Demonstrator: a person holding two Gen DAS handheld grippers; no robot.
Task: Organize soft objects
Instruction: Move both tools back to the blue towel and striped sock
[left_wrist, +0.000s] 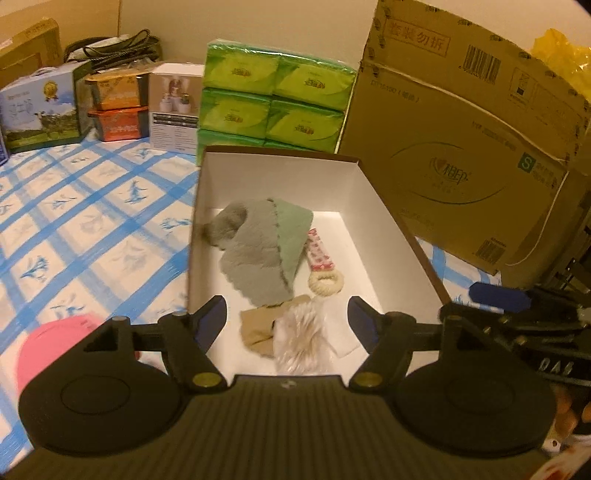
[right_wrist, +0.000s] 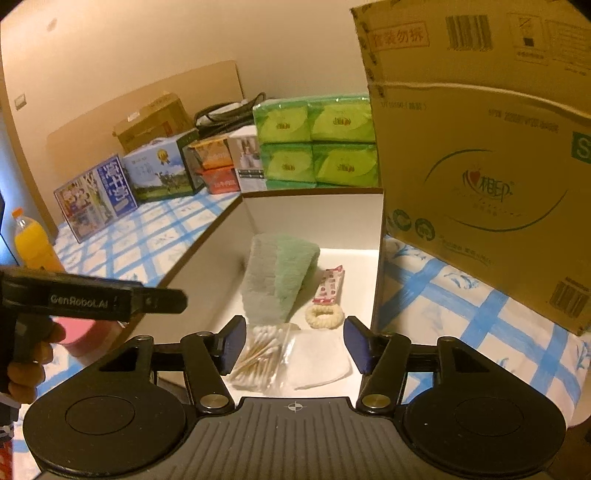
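Towels (left_wrist: 258, 243) in white box (left_wrist: 280, 173) — both tools (left_wrist: 287, 317) (right_wrist: 293, 341) apart, empty | handle reads "GenRobot.AI"

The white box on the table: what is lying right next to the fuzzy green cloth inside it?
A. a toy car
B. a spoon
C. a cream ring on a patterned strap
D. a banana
C: inside the white box, a cream ring on a patterned strap lies beside the fuzzy green cloth.

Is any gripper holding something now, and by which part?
Nothing is held. The left gripper and right gripper are both open above the white box.
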